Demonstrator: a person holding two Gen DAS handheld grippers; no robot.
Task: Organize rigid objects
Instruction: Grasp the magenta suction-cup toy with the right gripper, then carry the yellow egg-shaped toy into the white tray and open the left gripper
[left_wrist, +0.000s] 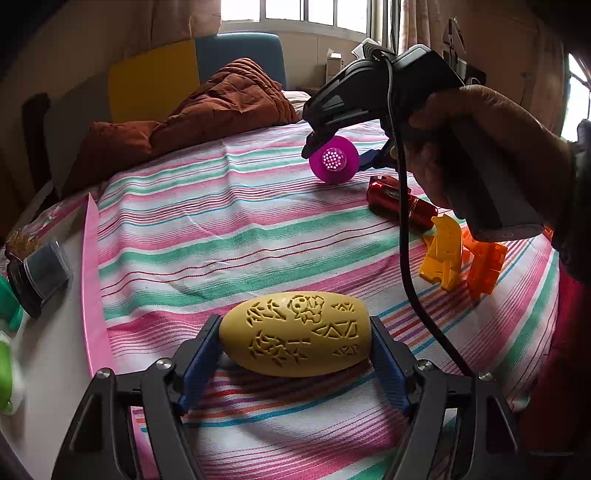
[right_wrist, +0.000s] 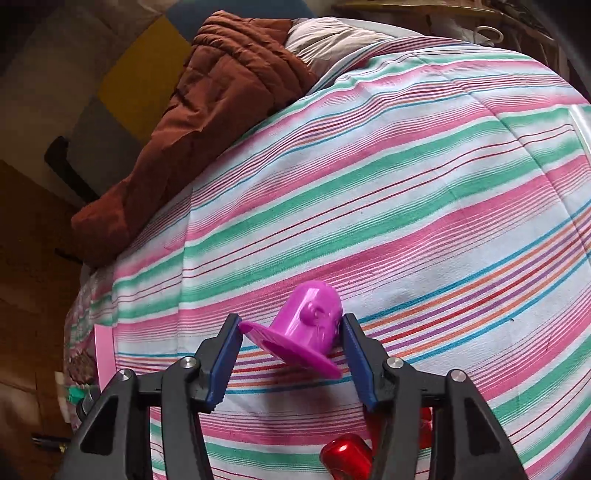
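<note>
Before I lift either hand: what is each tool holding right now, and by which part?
Left tool clamps the carved yellow oval shell by its two ends. Right tool brackets the purple plastic cup, rim and base; a firm hold cannot be told.

This is a home bedroom. A striped bedsheet (left_wrist: 236, 221) in pink, green and white covers a bed, with a rumpled brown quilt (left_wrist: 207, 107) bunched at its far left and a pale pillow (right_wrist: 332, 40) beside it. Beyond the bed a window (left_wrist: 306, 14) with curtains lets in daylight, and a padded headboard (left_wrist: 155, 81) of yellow and blue panels stands against the far wall.
</note>
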